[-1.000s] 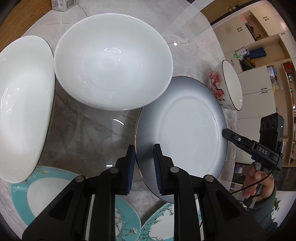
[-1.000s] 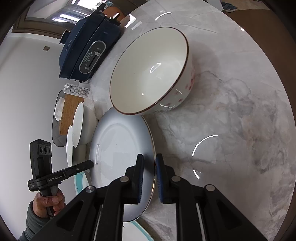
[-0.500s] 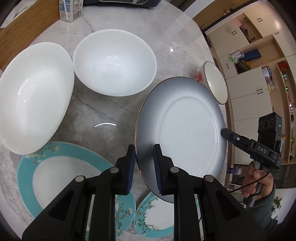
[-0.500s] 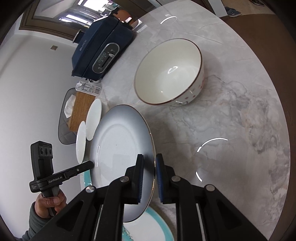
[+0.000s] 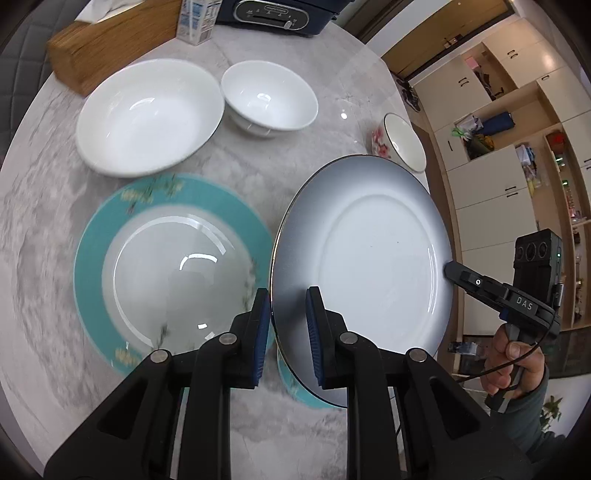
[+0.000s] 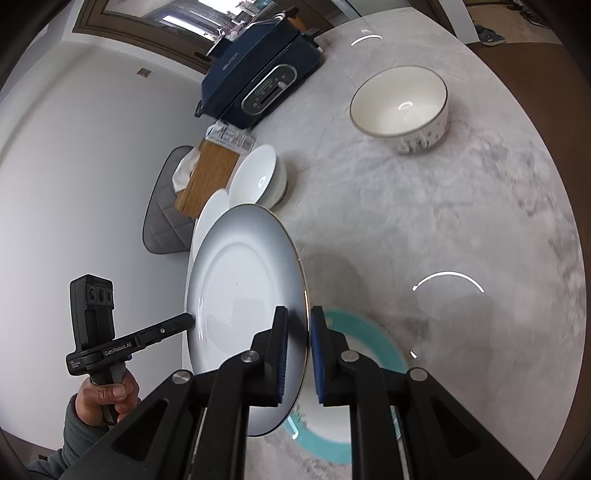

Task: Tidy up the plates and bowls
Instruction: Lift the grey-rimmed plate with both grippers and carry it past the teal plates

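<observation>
A white plate with a grey rim (image 5: 369, 266) hangs tilted above the marble table, held from both sides. My left gripper (image 5: 284, 332) is shut on its near-left rim, and my right gripper (image 6: 297, 350) is shut on the opposite rim (image 6: 295, 280). Each gripper's tip shows in the other's view: right gripper (image 5: 448, 267), left gripper (image 6: 188, 319). Below lie a large teal-rimmed plate (image 5: 166, 266) and a smaller teal plate (image 5: 295, 387), mostly hidden. A wide white bowl (image 5: 147, 114), a smaller white bowl (image 5: 269, 96) and a floral bowl (image 5: 399, 144) stand farther back.
A wooden box (image 5: 110, 40), a small carton (image 5: 195, 18) and a dark blue appliance (image 5: 273, 14) line the table's far edge. A grey chair (image 6: 166, 221) stands behind it against a white wall. Cabinets (image 5: 498, 166) fill the right side.
Both grippers have risen and drawn back with the plate held between them. The bowls look smaller and farther away, and the teal plates have come into view below.
</observation>
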The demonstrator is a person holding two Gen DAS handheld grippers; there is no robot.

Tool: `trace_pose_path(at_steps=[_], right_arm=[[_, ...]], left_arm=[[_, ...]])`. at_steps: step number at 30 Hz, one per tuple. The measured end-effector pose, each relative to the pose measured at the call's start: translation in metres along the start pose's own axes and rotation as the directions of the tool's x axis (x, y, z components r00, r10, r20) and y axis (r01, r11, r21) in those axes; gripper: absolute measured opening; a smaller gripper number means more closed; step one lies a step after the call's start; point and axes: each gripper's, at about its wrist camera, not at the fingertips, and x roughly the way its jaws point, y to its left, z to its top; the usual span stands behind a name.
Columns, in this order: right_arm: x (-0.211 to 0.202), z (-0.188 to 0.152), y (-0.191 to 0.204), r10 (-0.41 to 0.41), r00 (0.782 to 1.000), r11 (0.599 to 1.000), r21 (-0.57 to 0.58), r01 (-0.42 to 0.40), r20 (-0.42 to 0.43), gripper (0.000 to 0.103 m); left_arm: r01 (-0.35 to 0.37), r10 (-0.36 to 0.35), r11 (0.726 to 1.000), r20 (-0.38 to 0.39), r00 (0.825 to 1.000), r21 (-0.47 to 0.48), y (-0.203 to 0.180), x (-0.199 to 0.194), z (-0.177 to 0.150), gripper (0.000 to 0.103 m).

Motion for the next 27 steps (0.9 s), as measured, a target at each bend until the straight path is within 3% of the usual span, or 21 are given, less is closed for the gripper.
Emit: trace_pose_path(at_steps=[15, 27], right_arm=[[-0.009, -0.167, 0.031, -0.027, 0.998, 0.998, 0.047, 0.029, -0.055, 0.014], [0.019, -0.243, 0.015, -0.072, 0.991, 0.993, 0.084, 0.082, -0.114, 0.015]], left_arm=[[0.052, -0.053, 0.998, -0.009, 0.999, -0.045, 0.054, -0.047, -0.16, 0.017], [0.045, -0.053, 0.995, -0.094, 0.994, -0.088, 0.104, -0.012, -0.242, 0.017]])
